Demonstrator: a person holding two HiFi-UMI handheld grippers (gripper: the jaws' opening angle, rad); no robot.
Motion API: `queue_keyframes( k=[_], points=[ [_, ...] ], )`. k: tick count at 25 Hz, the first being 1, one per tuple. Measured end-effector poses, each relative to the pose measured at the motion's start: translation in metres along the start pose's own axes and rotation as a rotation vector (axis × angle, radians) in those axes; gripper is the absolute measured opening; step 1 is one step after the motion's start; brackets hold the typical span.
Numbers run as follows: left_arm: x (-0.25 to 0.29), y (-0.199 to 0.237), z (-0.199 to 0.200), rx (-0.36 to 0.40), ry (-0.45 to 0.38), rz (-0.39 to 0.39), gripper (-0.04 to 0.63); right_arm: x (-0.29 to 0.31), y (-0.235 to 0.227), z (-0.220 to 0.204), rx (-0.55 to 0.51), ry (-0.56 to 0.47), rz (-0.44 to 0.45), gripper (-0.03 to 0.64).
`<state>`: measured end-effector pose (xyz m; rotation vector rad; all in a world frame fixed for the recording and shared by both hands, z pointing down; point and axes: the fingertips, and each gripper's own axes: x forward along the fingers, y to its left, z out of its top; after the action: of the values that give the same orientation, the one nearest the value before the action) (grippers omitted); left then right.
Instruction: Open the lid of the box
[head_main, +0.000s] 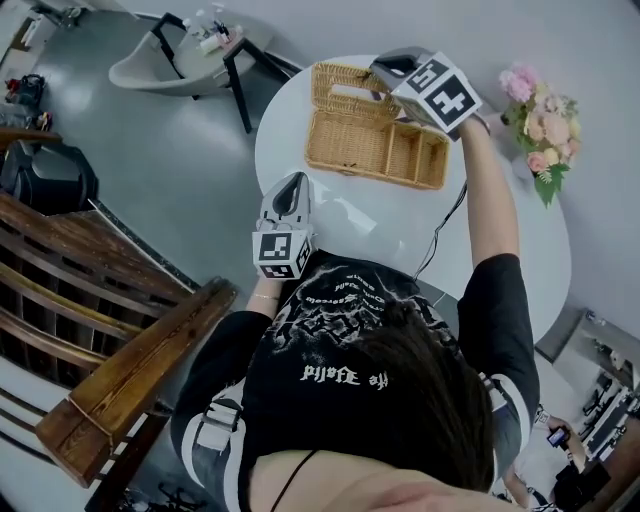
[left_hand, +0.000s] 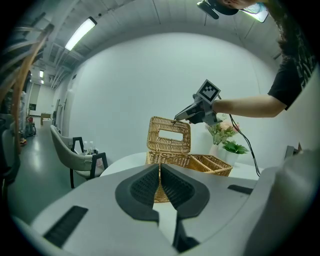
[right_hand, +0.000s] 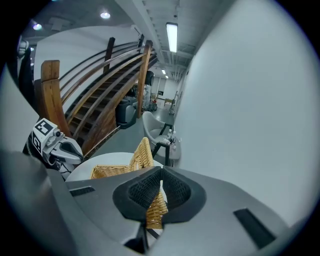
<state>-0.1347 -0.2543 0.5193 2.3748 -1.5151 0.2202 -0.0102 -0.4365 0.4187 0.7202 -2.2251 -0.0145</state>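
A wicker box with divided compartments sits on the round white table. Its lid stands raised at the far left end. My right gripper reaches over the box and is shut on the lid's top edge. In the right gripper view, wicker lid weave is pinched between the pads of that gripper. My left gripper hangs by the table's near edge, apart from the box, shut on nothing. From the left gripper view, the upright lid and the right gripper on it show ahead.
A vase of pink flowers stands at the table's far right. A black cable trails across the table from the right gripper. A grey chair stands beyond the table at left, and a wooden stair rail runs along the near left.
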Motion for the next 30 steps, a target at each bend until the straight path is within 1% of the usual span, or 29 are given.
queue_keyframes(
  k=[6,11,20,25,30],
  points=[
    [0.012,0.003,0.009,-0.006,-0.010,0.000,0.028,0.013,-0.015,-0.004,0.045,0.005,0.061,0.035],
    [0.018,0.007,0.014,-0.005,-0.004,0.007,0.028,0.025,-0.030,-0.011,0.065,0.031,0.078,0.035],
    [0.033,0.016,0.022,0.001,-0.001,0.019,0.028,0.045,-0.047,-0.022,0.115,0.041,0.140,0.035],
    [0.039,0.022,0.024,-0.003,0.011,0.027,0.028,0.060,-0.056,-0.031,0.151,0.063,0.173,0.035],
    [0.043,0.026,0.018,-0.012,0.026,0.040,0.028,0.073,-0.063,-0.041,0.191,0.070,0.181,0.035]
  ],
)
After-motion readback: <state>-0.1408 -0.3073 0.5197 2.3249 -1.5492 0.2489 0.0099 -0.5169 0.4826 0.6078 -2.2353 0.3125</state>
